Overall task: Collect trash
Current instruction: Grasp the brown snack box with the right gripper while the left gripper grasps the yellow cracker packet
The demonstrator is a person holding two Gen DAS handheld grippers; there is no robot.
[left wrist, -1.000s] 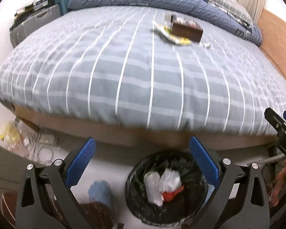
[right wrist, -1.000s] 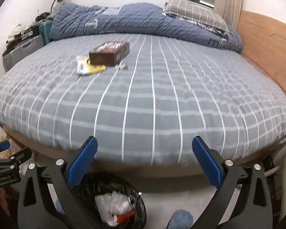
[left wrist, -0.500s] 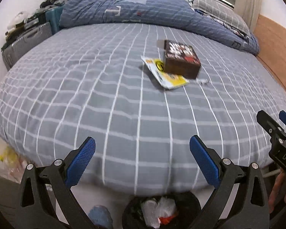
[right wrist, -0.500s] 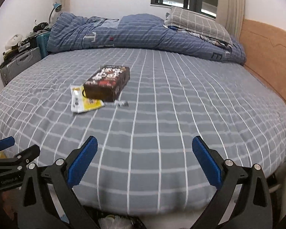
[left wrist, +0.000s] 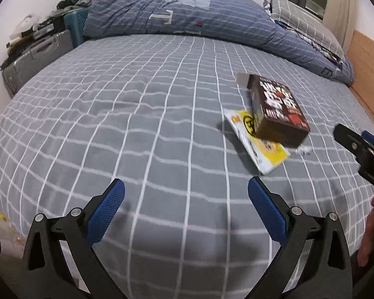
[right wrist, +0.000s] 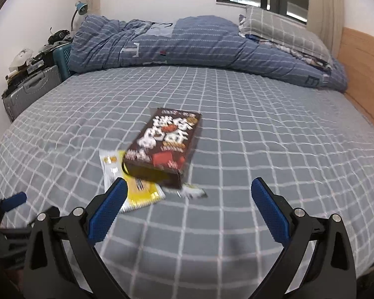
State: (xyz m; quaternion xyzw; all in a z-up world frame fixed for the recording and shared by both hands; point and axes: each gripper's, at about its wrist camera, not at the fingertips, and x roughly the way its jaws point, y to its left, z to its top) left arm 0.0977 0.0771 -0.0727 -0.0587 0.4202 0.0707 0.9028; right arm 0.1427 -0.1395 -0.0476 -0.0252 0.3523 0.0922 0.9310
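On the checked bed (right wrist: 261, 149), brown box (right wrist: 165, 143) lay atop yellow wrapper (right wrist: 139, 191), your left gripper (left wrist: 185, 200) and right gripper (right wrist: 187, 200) both spread wide, empty.

Box (right wrist: 164, 144) on bed (right wrist: 261, 149), overlapping wrapper (right wrist: 137, 189) to its left, duvet (right wrist: 187, 47) behind, suitcase (right wrist: 30, 89) left of bed

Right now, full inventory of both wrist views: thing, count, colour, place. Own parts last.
box: 1, dark brown, mid-bed, overlapping the wrapper
wrapper: 1, yellow and white, flat, partly under the box
small wrapper: 1, silvery, by the box's near corner
bed: 1, grey checked sheet
duvet: 1, blue, bunched at far edge
pillow: 1, grey checked, far right
suitcase: 1, grey, left of bed
left gripper: open, empty, over near bed edge
right gripper: open, empty, facing the box
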